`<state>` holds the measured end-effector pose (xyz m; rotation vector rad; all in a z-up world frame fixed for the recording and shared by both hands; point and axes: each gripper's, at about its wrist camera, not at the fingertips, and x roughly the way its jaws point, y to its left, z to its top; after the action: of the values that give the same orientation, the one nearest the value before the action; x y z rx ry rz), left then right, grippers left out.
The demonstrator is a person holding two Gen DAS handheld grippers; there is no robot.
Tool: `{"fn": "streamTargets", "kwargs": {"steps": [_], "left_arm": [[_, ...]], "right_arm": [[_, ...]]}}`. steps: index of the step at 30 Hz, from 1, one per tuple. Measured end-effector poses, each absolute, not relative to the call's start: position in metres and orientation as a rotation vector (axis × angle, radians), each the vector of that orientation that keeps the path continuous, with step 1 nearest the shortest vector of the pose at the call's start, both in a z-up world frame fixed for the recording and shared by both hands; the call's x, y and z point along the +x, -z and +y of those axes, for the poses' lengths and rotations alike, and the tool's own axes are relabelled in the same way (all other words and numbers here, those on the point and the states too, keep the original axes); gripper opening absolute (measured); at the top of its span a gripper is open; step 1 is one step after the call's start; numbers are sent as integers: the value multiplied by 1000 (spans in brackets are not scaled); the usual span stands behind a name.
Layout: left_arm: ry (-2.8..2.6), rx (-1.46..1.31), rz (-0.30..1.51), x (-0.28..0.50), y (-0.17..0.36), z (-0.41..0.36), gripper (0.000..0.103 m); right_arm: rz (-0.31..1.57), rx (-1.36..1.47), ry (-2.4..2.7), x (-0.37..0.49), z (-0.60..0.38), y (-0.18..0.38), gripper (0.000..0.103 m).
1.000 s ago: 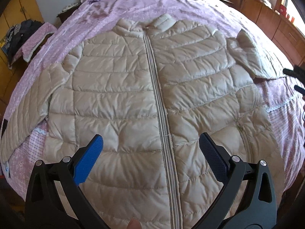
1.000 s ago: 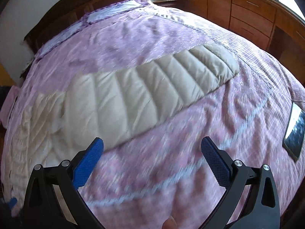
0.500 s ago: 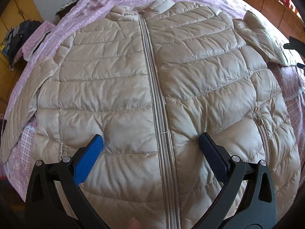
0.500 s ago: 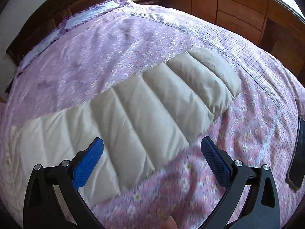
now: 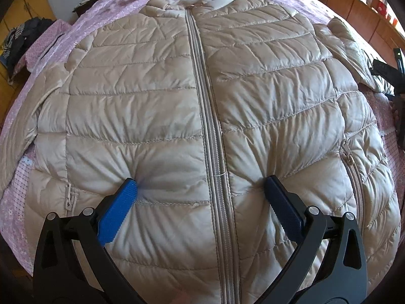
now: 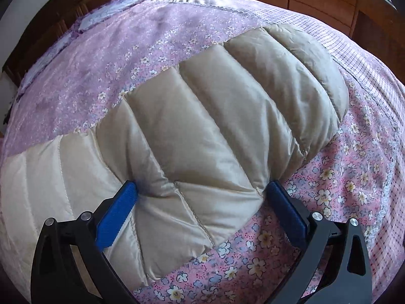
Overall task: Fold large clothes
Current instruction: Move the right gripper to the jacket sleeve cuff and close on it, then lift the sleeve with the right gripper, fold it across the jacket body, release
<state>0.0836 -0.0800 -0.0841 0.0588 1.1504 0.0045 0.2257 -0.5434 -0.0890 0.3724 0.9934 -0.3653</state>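
Broadly: bed [image 6: 192,27] under a purple floral cover, carrying the whole work. Spread flat across it, front up and zipped shut, a beige quilted down jacket [image 5: 157,106], collar toward the headboard. To the jacket's side, lying out over the cover, one sleeve [image 6: 227,116], cuff end rounded and puffy. Left gripper [image 5: 201,190] spread wide, both fingertips pressed into the lower front panels on either side of the zip [image 5: 212,136], dimpling the padding but clamping nothing. Right gripper [image 6: 202,190] likewise spread wide, straddling the sleeve partway along, one tip on the fabric, the other at the sleeve's edge beside the cover. Handling, as judged: light, very soft, springy fill; smooth shell likely slippery, so prone to sliding out of a shallow pinch and to puffing back after a fold. Best hold probably at stitched seams, cuff or hem edge, where the padding is thin. Pocket zip [image 5: 350,162] small, on the lower side panel.
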Motion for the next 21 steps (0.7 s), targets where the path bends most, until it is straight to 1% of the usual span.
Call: {"fn": "streamTargets", "kwargs": {"steps": [2,3,5,7,9,10,12,21], "left_arm": [[-5,61,1150,85,85,-80,100],[-5,60,1150,86,84,-78,100],[-7,62,1150,86,85,-78,100],[-12,66,1147,86,85,-79,100],[-16,69,1145,85,85,-81,100],[-17,70,1145,84,85,-82,100],[-17,71,1142,83,84,-84,100],[-17,80,1113,72,81,-90,100]], "right_arm": [[972,372,371,224,-542,89,97],[960,367,374,222,-540,88,92],[930,373,366,216,-537,83,76],[901,412,303,204,-534,75,34],[891,433,259,192,-529,67,15],[885,423,254,188,-525,64,12],[861,396,237,175,-518,53,11],[753,386,142,128,-494,-5,10]]}}
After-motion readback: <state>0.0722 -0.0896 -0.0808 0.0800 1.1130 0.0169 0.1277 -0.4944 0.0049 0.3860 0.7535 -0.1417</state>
